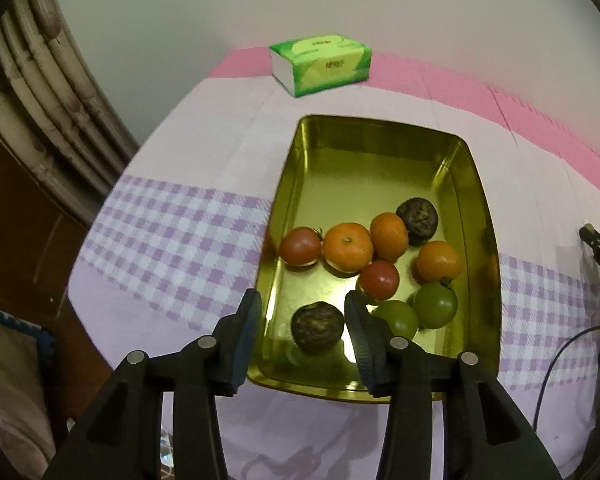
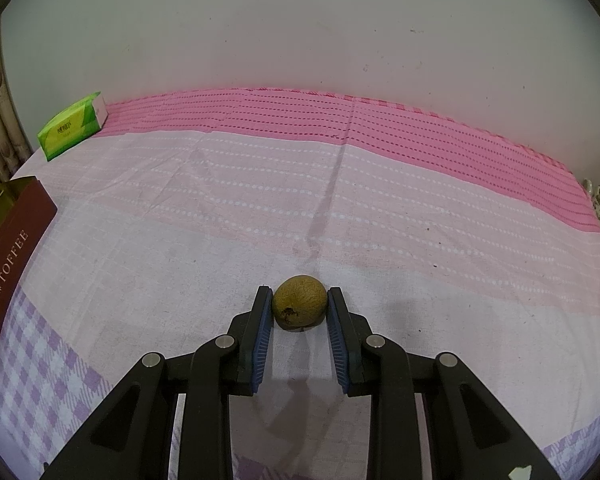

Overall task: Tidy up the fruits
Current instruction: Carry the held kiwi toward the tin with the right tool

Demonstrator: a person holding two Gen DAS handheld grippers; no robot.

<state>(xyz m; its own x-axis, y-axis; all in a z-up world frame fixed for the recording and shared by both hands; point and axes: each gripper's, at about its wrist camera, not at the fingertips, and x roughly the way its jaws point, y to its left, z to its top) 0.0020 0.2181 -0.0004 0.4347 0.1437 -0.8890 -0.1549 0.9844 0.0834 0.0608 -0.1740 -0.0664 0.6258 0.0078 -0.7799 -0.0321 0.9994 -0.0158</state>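
A golden tin tray (image 1: 476, 200) lies on the bed cloth and holds several fruits: oranges (image 1: 348, 246), red tomatoes (image 1: 379, 279), green fruits (image 1: 435, 305) and a dark wrinkled fruit (image 1: 417, 220). Another dark wrinkled fruit (image 1: 318, 326) rests on the tray floor near its front end. My left gripper (image 1: 304, 296) hangs open above it, its pads clear of the fruit. In the right wrist view my right gripper (image 2: 300, 291) is shut on a brown-green round fruit (image 2: 299, 300) that sits on the cloth. The tray's dark red side wall (image 2: 16, 248) shows at the left.
A green tissue pack (image 1: 320, 64) lies at the back by the wall, also seen as the pack (image 2: 72, 128) at far left. Wide pink and checked cloth (image 2: 380, 220) stretches around the right gripper. A dark cable (image 1: 556, 364) and black hardware sit at the right edge.
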